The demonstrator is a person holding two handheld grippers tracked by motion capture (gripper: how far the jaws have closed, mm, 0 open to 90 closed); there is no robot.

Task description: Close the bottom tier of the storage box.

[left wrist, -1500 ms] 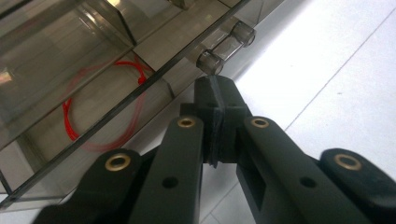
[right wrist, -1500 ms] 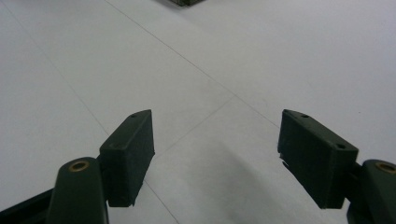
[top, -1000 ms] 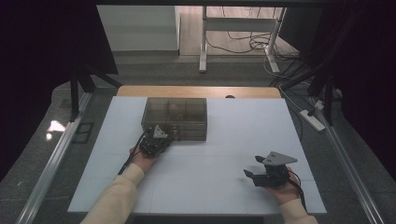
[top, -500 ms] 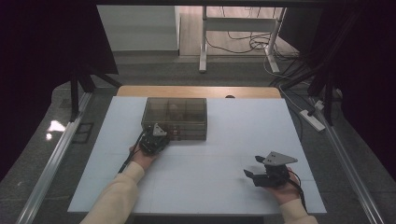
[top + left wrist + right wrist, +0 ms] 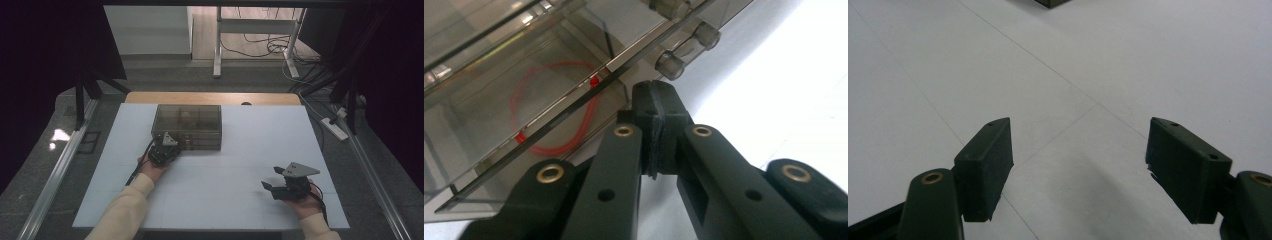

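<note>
A smoky see-through drawer box [image 5: 187, 125] stands on the white table [image 5: 240, 150], left of centre. My left gripper [image 5: 174, 145] rests at the box's front left corner with its jaws pressed together and nothing visible between them. In the left gripper view its tip [image 5: 655, 100] sits just short of two round drawer knobs [image 5: 671, 65], and a red rubber band loop [image 5: 554, 112] lies inside a drawer [image 5: 524, 75] behind the wall. My right gripper [image 5: 271, 178] is held low at the front right, open and apart from the box. Bare table shows between the right gripper's [image 5: 1080, 145] jaws.
The box has several compartments with small items inside. A wooden strip [image 5: 210, 98] runs along the table's far edge. Metal rails [image 5: 55, 170] flank both sides, and a power strip [image 5: 334, 127] with cables lies on the floor at right.
</note>
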